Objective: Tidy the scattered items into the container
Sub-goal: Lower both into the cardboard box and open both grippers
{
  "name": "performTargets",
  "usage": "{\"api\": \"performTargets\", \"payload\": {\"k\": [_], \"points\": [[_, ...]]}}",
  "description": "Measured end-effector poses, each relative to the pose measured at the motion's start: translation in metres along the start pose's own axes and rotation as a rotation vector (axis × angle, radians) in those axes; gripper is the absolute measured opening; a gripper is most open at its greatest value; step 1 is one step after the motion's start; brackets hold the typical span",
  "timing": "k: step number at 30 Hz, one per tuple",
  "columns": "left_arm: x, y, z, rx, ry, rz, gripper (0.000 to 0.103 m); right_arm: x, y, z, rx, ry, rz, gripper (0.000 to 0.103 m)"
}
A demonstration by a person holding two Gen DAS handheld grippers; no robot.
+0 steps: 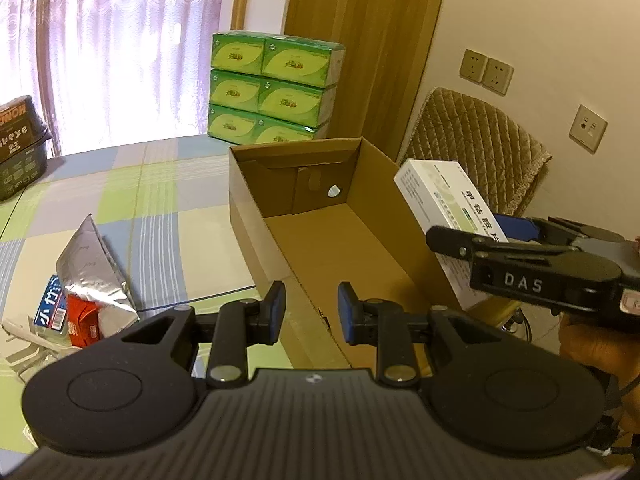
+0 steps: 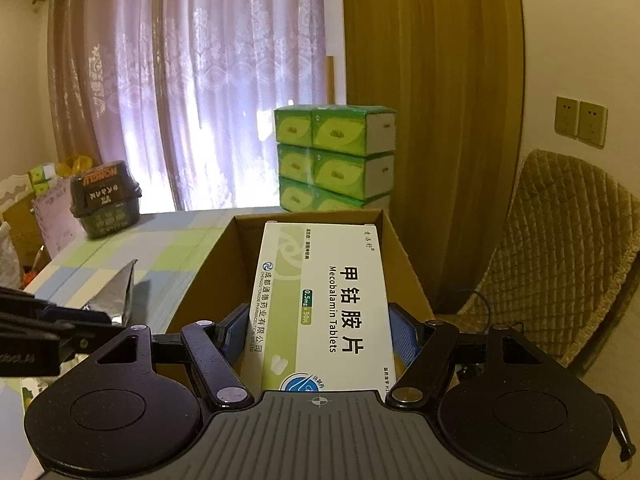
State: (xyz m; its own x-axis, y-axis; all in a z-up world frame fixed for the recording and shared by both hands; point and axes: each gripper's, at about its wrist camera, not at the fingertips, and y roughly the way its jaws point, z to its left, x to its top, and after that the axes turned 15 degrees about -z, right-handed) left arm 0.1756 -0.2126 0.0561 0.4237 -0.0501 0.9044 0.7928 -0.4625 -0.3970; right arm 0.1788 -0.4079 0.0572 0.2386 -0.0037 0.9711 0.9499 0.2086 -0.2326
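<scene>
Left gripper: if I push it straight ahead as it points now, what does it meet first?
The left gripper, jaws open and holding nothing, points into the open cardboard box. It would likely meet the box's bare floor or far end wall first; depth is unclear.

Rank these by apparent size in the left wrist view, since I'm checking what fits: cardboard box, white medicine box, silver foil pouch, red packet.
1. cardboard box, clearly largest
2. white medicine box and silver foil pouch: look similar; the medicine box is partly hidden, so unranked
3. red packet, smallest, partly covered

We see the checked tablecloth table (image 1: 160,200) carrying the cardboard box (image 1: 320,216), foil pouch (image 1: 94,264), red packet (image 1: 82,320), dark tub (image 1: 20,144).
</scene>
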Motion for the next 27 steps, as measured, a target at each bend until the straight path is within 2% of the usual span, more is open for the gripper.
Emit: {"api": "performTargets", "payload": {"k": [7, 18, 20, 23, 25, 27], "points": [[-0.005, -0.005, 0.009, 0.015, -0.013, 0.007, 0.026, -0.012, 0.011, 0.003, 0.016, 0.007, 0.031, 0.073], [-0.017, -0.026, 0.016, 0.032, -0.040, 0.014, 0.034, -0.015, -0.022, 0.002, -0.016, 0.057, 0.005, 0.074], [-0.020, -0.033, 0.017, 0.037, -0.041, 0.012, 0.039, -0.013, -0.031, 0.006, -0.020, 0.067, -0.006, 0.074], [-0.024, -0.045, 0.019, 0.048, -0.037, 0.008, 0.051, -0.013, -0.045, 0.015, -0.013, 0.082, -0.015, 0.074], [-0.028, -0.055, 0.020, 0.058, -0.034, 0.008, 0.063, -0.013, -0.054, 0.023, -0.007, 0.088, -0.015, 0.074], [-0.031, -0.065, 0.023, 0.067, -0.030, 0.006, 0.068, -0.014, -0.062, 0.032, 0.005, 0.096, -0.014, 0.074]]}}
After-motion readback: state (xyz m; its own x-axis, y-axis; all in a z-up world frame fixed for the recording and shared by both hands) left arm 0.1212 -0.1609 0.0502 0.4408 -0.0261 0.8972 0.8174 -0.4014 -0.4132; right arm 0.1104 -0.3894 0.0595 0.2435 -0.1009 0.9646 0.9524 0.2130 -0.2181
